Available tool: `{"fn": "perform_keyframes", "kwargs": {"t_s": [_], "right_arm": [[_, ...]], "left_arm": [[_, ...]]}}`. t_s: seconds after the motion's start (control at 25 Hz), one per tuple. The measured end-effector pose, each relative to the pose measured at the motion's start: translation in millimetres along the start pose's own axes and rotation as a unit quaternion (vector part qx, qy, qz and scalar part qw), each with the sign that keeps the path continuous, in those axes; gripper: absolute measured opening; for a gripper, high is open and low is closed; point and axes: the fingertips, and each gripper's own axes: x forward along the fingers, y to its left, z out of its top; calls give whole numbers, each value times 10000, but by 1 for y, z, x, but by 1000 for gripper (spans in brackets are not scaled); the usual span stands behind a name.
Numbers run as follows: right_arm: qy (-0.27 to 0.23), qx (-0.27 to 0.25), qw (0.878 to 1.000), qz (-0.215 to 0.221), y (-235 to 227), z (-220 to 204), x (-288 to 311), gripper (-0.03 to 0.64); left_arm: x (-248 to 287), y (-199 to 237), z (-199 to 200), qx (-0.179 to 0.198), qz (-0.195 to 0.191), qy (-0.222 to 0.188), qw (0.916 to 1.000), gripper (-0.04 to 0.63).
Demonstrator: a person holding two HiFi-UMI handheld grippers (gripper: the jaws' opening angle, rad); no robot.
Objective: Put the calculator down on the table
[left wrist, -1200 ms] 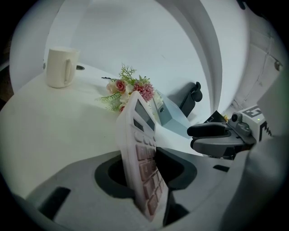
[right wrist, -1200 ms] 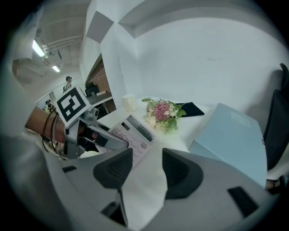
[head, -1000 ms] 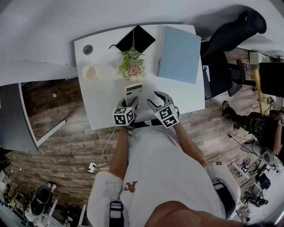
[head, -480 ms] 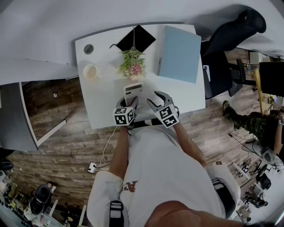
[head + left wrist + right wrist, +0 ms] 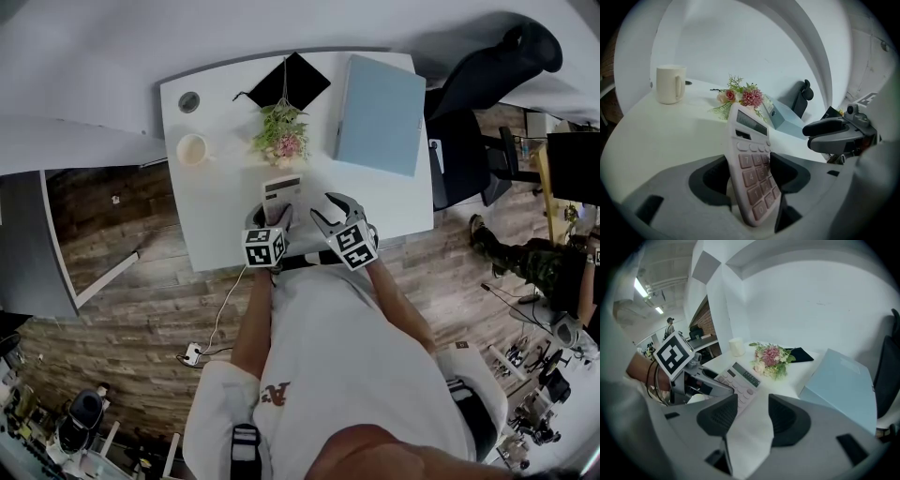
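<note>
Left tongs are easing apart, wider than a second ago, with the calculator loose between them. It seems to rest on the surface, flowers at its twelve o'clock, so the put-down looks nearly done. Right tongs hang open, empty. Calculator: slim, pale pink, keys up.

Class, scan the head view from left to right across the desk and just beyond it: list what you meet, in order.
mug → flowers → blue folder → black office chair
</note>
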Motion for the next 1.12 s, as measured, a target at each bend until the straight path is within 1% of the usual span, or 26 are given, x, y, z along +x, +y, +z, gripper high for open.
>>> {"fn": "perform_keyframes", "kwargs": {"t_s": [0.44,0.52,0.6,0.68,0.88,1.0,1.12], "right_arm": [[-20,32,10000,-44,2,-2,-1,212],[-16,9,10000,-66,1,-2,-2,212],[-23,15,10000,-69,1,-2,-2,212],[-36,43,10000,-58,2,-1,-1,212],[-41,32,10000,-51,3,1,-1,212],[12,-70,9999,-95,2,2,-3,212],[-28,-10,10000,-72,4,2,-1,212]], "left_arm": [[-1,5,0,142,182,-3,9997,290],[-1,10,0,267,329,36,9991,310],[-1,15,-4,469,474,173,9976,362],[-1,17,-9,509,471,255,9973,347],[-2,16,-12,527,470,259,9972,348],[-2,15,-11,551,445,255,9972,351],[-2,15,-11,567,419,265,9972,350]]}}
